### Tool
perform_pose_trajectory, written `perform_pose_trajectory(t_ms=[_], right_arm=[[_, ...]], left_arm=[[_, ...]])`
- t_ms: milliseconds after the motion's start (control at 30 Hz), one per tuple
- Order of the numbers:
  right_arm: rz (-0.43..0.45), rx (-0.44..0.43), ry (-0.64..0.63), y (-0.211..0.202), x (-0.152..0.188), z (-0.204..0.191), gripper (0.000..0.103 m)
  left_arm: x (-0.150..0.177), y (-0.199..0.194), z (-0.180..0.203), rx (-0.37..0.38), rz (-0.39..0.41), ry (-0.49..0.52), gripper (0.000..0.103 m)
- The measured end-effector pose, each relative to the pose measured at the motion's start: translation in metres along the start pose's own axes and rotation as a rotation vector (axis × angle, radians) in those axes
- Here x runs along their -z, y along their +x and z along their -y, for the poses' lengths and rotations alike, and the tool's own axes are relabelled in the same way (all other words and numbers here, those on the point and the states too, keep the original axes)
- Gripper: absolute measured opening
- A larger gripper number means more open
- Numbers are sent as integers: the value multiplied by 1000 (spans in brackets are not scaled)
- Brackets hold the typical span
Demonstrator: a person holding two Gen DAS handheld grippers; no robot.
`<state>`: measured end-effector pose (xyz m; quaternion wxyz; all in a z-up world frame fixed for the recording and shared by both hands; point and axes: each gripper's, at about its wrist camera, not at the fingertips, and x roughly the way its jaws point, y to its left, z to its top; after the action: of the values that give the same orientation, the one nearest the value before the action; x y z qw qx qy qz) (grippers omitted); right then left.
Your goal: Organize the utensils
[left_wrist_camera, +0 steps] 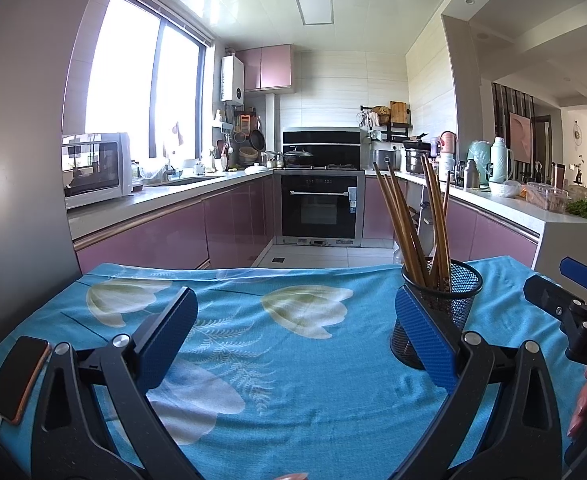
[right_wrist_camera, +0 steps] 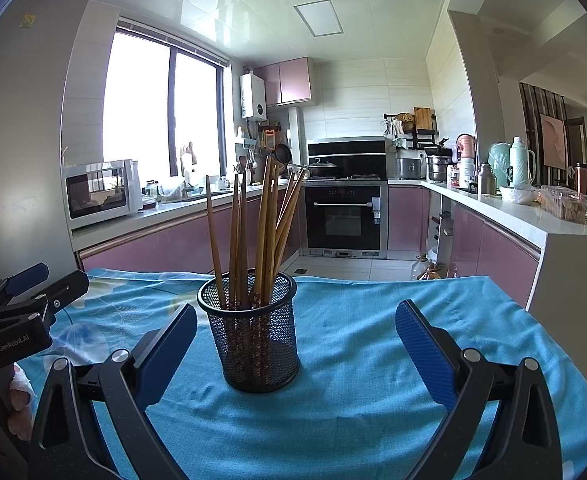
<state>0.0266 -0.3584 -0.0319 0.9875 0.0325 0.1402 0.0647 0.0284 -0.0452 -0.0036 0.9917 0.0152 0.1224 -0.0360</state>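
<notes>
Kitchen with pink cabinets fills the background in both views, window upper left, black oven [right_wrist_camera: 344, 216] centre. Microwave [left_wrist_camera: 93, 168] sits at left of frame on the back worktop.

Counter takes the lower half of both frames, covered by a blue floral cloth [left_wrist_camera: 293, 340].

Left gripper [left_wrist_camera: 295, 340]: fingers [left_wrist_camera: 169, 336] spread wide apart, nothing held, bare cloth between them. Its right-hand blue pad overlaps the mesh holder's left side in the left wrist view; contact cannot be told.

Right gripper [right_wrist_camera: 296, 350]: fingers [right_wrist_camera: 425, 356] also spread wide, nothing gripped. The holder stands just ahead of the gap between them, closer to the left-hand pad and apart from both. In the left wrist view this gripper shows at the right edge of frame, with a hand on its handle.

Black mesh holder [right_wrist_camera: 253, 332] stands upright on the cloth, lower centre of the right wrist view, right of centre in the left wrist view [left_wrist_camera: 437, 312].

Chopsticks [right_wrist_camera: 253, 240], wooden, a bundle standing in the holder, tips fanning up and outward; exact count unclear.

Phone [left_wrist_camera: 17, 378] with orange edge lies flat on the cloth at lower left of the left wrist view, a white cable plugged into its near end.
</notes>
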Motion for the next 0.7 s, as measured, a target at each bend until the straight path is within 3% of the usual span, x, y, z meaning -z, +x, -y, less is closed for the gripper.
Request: perform_pose_trajectory(t_ms=[700], right_arm=[[-1,4,3,0,0,1,96]], left_arm=[[3,0,2,0,-1,-1,97]])
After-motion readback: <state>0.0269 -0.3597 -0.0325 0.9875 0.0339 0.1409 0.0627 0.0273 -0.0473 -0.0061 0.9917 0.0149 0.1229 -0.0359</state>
